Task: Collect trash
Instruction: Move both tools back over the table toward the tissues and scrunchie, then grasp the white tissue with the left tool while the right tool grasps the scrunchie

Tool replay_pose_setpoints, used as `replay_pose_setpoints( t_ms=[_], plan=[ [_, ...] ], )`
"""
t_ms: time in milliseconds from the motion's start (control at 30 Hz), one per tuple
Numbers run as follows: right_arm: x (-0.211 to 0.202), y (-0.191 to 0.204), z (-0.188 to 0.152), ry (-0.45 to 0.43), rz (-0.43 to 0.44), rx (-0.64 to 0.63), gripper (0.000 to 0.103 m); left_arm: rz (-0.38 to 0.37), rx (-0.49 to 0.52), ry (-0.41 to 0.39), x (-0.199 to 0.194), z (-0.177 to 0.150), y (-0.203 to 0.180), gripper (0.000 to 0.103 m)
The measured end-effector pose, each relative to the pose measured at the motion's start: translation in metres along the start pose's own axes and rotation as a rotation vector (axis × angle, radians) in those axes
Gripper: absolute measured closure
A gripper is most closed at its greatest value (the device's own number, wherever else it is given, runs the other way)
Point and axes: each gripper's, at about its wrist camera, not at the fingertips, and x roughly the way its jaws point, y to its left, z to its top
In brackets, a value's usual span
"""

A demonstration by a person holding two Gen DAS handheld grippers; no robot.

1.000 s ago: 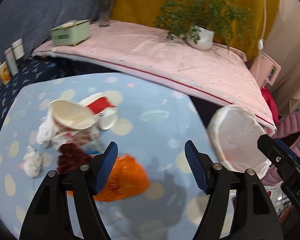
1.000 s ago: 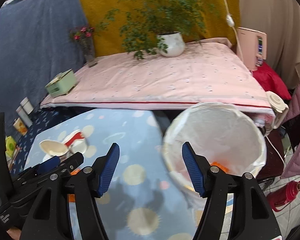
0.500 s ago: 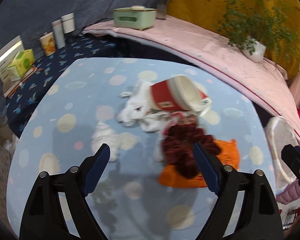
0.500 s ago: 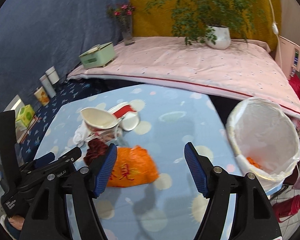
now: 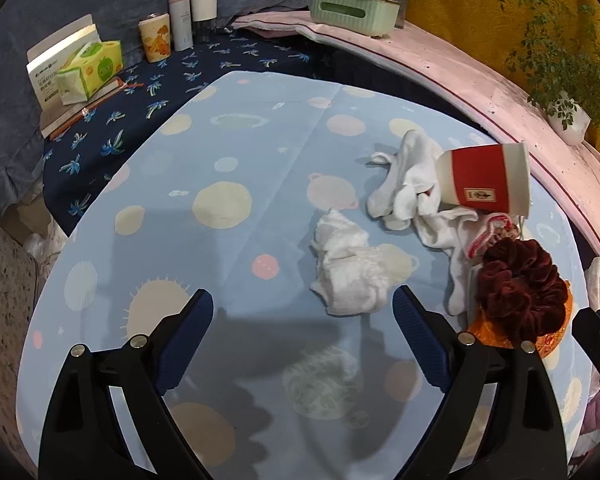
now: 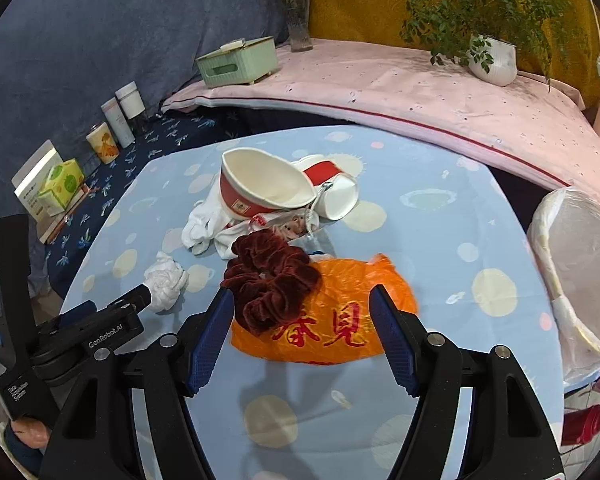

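Note:
On the blue dotted tablecloth [image 5: 228, 200] lies a crumpled white tissue [image 5: 348, 276] just ahead of my left gripper [image 5: 300, 312]. Its jaws are opening and nothing is pressed between them. Right of the tissue sit a white cloth [image 5: 412, 184], a tipped red-and-white paper bowl [image 5: 486, 178] and a dark red scrunchie [image 5: 520, 280]. My right gripper [image 6: 302, 304] stands open over an orange plastic bag [image 6: 332, 320], with the scrunchie [image 6: 268, 276] lying on the bag's left end. The bowl [image 6: 260, 188] and a paper cup [image 6: 332, 188] lie beyond. A white-lined bin [image 6: 576, 264] stands at the table's right edge.
A pink-covered bench [image 6: 420, 88] behind the table carries a green tissue box [image 6: 240, 62], a vase [image 6: 300, 28] and a potted plant [image 6: 496, 60]. Canisters [image 5: 184, 20] and a tissue pack [image 5: 90, 72] sit on the dark blue surface at the left. A red flask [image 6: 588, 420] stands on the floor.
Both views have swung left, away from the bin and down toward the trash pile. The left jaws have spread wider and now face the tissue. The right gripper has come over the orange bag.

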Motion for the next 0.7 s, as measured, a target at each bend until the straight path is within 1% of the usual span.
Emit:
replay_pose_setpoints(
  t_ms=[133,500,567,633,667,700],
  plan=[
    [0.010,0.004,0.000,0.011,-0.003,0.006,0.035,-0.015,-0.019,0.023,0.010,-0.001,0.006,0.013],
    [0.032,0.003,0.001,0.028,-0.035,0.033,0.036,-0.073,-0.046,0.071,0.033,0.004,-0.001,0.013],
    [0.034,0.003,0.001,0.028,-0.042,0.036,0.036,-0.085,-0.047,0.078,0.036,0.006,-0.002,0.015],
    [0.037,0.004,0.001,0.031,-0.046,0.034,0.036,-0.096,-0.047,0.087,0.040,0.007,-0.004,0.026],
    [0.038,0.004,0.001,0.031,-0.049,0.032,0.036,-0.104,-0.047,0.094,0.042,0.007,-0.004,0.028],
    [0.039,0.004,0.001,0.030,-0.053,0.032,0.039,-0.111,-0.047,0.098,0.044,0.007,-0.005,0.032]
  ],
)
